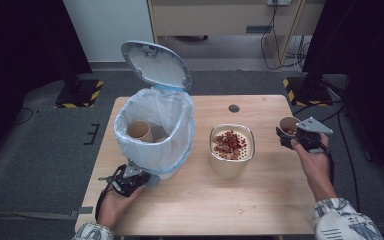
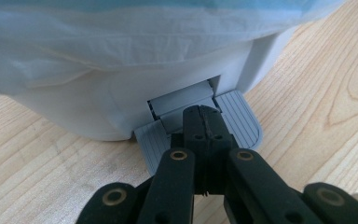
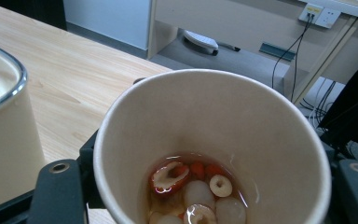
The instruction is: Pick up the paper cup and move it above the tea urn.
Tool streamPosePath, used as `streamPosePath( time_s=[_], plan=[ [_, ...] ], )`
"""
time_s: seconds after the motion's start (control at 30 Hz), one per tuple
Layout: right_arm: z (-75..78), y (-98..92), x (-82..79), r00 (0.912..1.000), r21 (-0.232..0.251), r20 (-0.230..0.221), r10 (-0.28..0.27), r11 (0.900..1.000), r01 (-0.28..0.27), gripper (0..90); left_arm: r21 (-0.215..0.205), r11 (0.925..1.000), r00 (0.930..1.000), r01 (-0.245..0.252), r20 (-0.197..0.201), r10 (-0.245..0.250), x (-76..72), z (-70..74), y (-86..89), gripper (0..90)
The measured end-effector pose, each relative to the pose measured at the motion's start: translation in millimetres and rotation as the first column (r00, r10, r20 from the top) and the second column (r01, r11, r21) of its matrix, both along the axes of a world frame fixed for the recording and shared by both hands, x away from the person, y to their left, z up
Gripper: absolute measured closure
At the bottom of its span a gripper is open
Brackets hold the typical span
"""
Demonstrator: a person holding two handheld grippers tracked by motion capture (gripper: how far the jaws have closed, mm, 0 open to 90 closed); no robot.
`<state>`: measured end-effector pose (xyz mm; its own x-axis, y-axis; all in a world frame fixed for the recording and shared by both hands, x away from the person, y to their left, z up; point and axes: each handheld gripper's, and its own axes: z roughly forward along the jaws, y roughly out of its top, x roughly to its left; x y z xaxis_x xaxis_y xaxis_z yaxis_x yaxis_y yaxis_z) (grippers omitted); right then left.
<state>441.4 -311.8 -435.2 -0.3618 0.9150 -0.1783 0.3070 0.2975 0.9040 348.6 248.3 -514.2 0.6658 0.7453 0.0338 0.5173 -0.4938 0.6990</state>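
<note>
Pressing down on the grey pedal (image 2: 235, 119) at the foot of the white bin (image 1: 155, 131), the left gripper (image 1: 130, 178) has its jaws fully together with nothing between them — in the left gripper view the joined black tips rest on the pedal's ribbed top. The bin's lid (image 1: 156, 64) stands raised, and a paper cup (image 1: 140, 131) lies inside the bag-lined bin. The bin sits on the left part of the wooden table (image 1: 260, 200).

The right gripper (image 1: 292, 135) is clamped on a second paper cup (image 3: 214, 140), held upright above the table's right edge. Its jaws close on the cup's sides, and in the right gripper view the cup holds a little liquid with red berries and pale round pieces at the bottom. Between bin and held cup — near the table's middle — stands a cream container (image 1: 231, 157) with a sieve-like top covered in the same red and pale bits.
</note>
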Motion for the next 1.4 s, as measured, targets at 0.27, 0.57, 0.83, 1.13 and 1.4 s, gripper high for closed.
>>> streamPosePath(
  time_s=[0.27,0.57,0.83,1.13,1.4],
  plan=[
    [12.0,2.2,7.0,0.9998,-0.024,0.01,0.018,1.0,-0.018,28.4,0.0,1.0,1.0,0.001,0.0,-0.001,0.1,0.0,0.1,90.0],
    [20.1,8.2,17.0,0.9982,-0.044,0.031,0.052,0.998,-0.05,28.6,0.0,1.0,1.0,0.0,0.0,0.0,0.1,0.0,0.1,90.0],
    [27.7,15.0,31.6,0.9946,-0.076,0.057,0.086,0.994,-0.082,28.6,-0.005,1.0,1.0,0.0,-0.002,0.0,0.2,-0.2,0.4,90.0],
    [39.9,26.6,42.8,0.9903,-0.109,0.075,0.117,0.988,-0.108,28.5,-0.004,1.0,1.0,0.0,-0.001,-0.001,0.2,-0.2,0.3,90.0],
    [45.7,33.4,46.1,0.9856,-0.126,0.092,0.142,0.983,-0.13,28.4,-0.002,1.0,1.0,0.0,-0.001,0.0,0.2,-0.1,0.2,90.0]
  ],
)
